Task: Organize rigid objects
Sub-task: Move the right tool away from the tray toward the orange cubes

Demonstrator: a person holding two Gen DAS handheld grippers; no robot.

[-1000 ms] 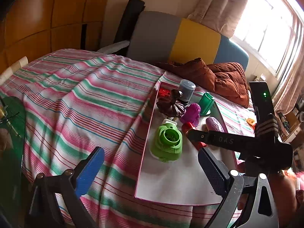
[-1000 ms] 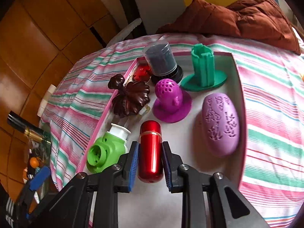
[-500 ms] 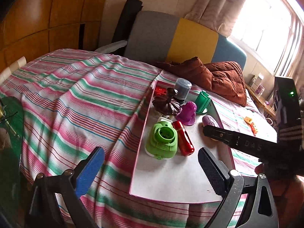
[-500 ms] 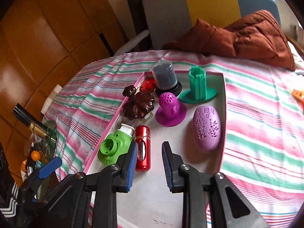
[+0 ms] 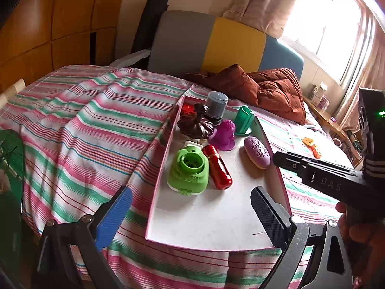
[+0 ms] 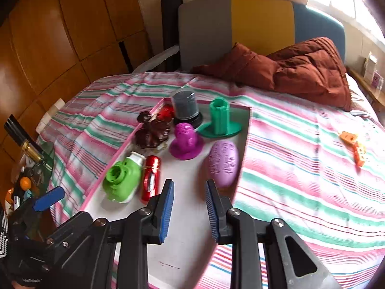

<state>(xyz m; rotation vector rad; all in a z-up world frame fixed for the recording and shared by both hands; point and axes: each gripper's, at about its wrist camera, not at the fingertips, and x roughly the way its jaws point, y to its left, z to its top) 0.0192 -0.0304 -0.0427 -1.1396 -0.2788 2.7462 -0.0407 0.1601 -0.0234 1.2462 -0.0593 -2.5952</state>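
Red cylinder lies on its side in pink-rimmed tray, near-left part, touching or just beside green camera-shaped toy on its left. Lilac oval piece lies to the right, near tray's right edge. Farther back: magenta knob on a disc, green post on a round base, grey capped pot, dark brown flower-shaped piece, small red bit in far-left corner. Tray sits on striped bedspread; brown cushion at far side.

Right gripper over tray's near end, jaws part open w/ narrow gap, nothing in them, apart from the red cylinder. Left gripper low, near tray's near-left corner, jaws wide apart, empty.
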